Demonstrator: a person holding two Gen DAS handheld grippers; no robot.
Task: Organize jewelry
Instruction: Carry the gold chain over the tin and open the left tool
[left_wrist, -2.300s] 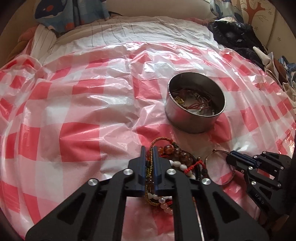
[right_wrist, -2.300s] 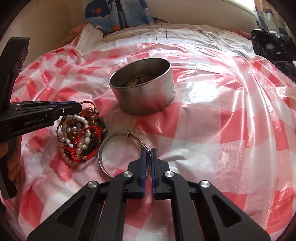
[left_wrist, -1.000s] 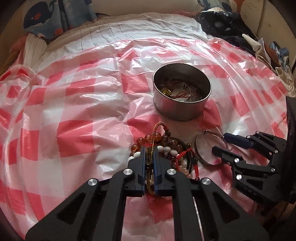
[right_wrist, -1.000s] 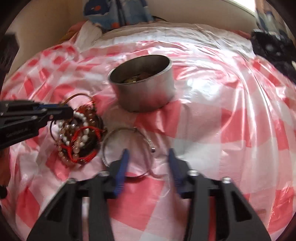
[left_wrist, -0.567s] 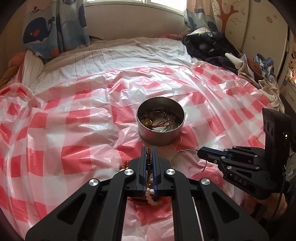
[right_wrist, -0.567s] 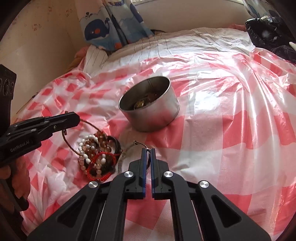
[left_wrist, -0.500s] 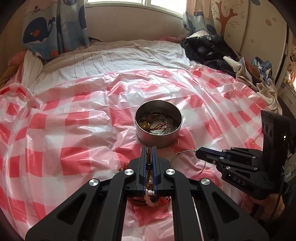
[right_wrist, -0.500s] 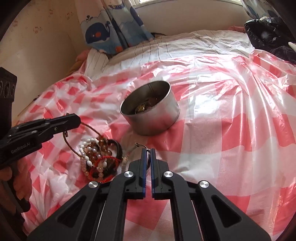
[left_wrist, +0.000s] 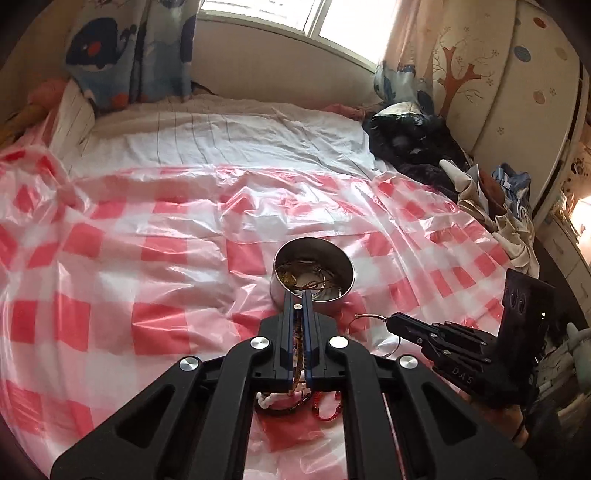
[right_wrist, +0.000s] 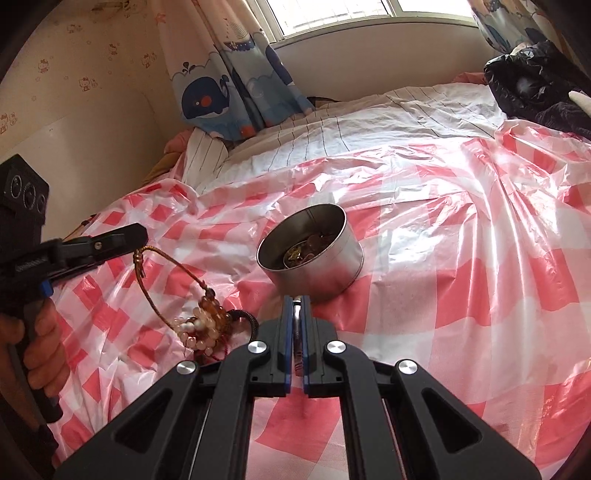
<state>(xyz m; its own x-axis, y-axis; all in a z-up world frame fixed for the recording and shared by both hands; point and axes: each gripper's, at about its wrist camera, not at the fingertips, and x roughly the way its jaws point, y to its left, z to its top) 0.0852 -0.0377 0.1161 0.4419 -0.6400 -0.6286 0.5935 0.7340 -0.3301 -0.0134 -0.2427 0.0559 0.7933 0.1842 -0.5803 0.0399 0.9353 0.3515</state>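
Note:
My left gripper is shut on a brown braided cord bracelet. The cord loops down to a tangle of bead bracelets that trails onto the sheet. The right wrist view shows the left gripper at the left, raised above the sheet. My right gripper is shut on a thin silver wire bangle, held just off the sheet; the right gripper shows at the right in the left wrist view. A round metal tin, which holds other jewelry, stands just beyond both grippers' tips.
A crinkled red-and-white checked plastic sheet covers the bed. Beyond it lie a striped white sheet and a heap of dark clothes at the back right. Whale-print curtains hang by the wall.
The right gripper, open a second ago, has shut on the bangle. Both grippers have risen, tilted up and lifted the cord bracelet and the bangle, dragging the beads along.

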